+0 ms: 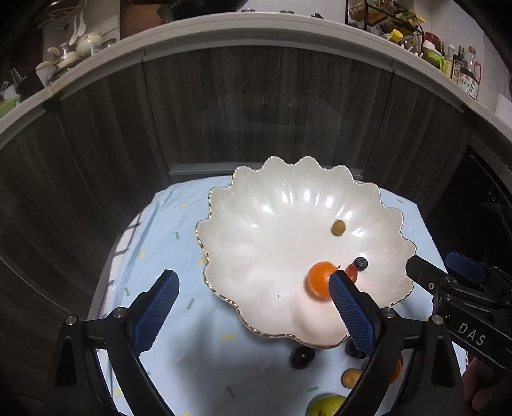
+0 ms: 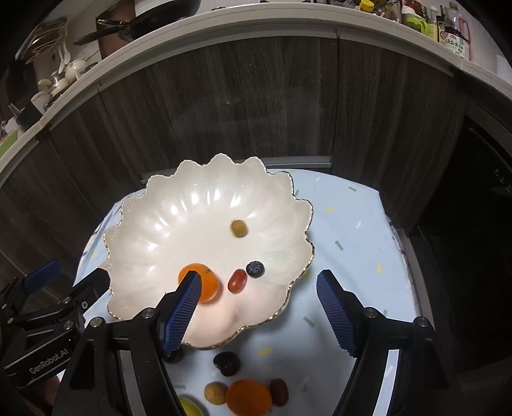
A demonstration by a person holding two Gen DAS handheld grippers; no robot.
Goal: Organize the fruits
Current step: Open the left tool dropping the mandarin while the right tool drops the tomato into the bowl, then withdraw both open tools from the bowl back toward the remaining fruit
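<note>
Left wrist view: the left gripper (image 1: 252, 300) points steeply down with jaws spread wide and nothing between them; its right finger (image 1: 350, 312) hides part of the orange fruit (image 1: 318, 278) in the scalloped bowl (image 1: 256, 204). A dark fruit (image 1: 300, 356) at the bowl's near rim is hard to identify.

Right wrist view: the right gripper (image 2: 259, 313) hangs released above the bowl's near rim, over the red fruit (image 2: 236, 280) and blueberry (image 2: 255, 268); more fruit on the blue cloth (image 2: 352, 230) is cut off below.

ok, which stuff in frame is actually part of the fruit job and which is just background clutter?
Job:
- scalloped white bowl
- in the bowl: orange, red fruit, blueberry, green grape
- still on the cloth: dark cherry, second orange, tan fruit, dark red fruit

Background:
- sauce bottles on the counter
- frying pan
- teapots
</note>
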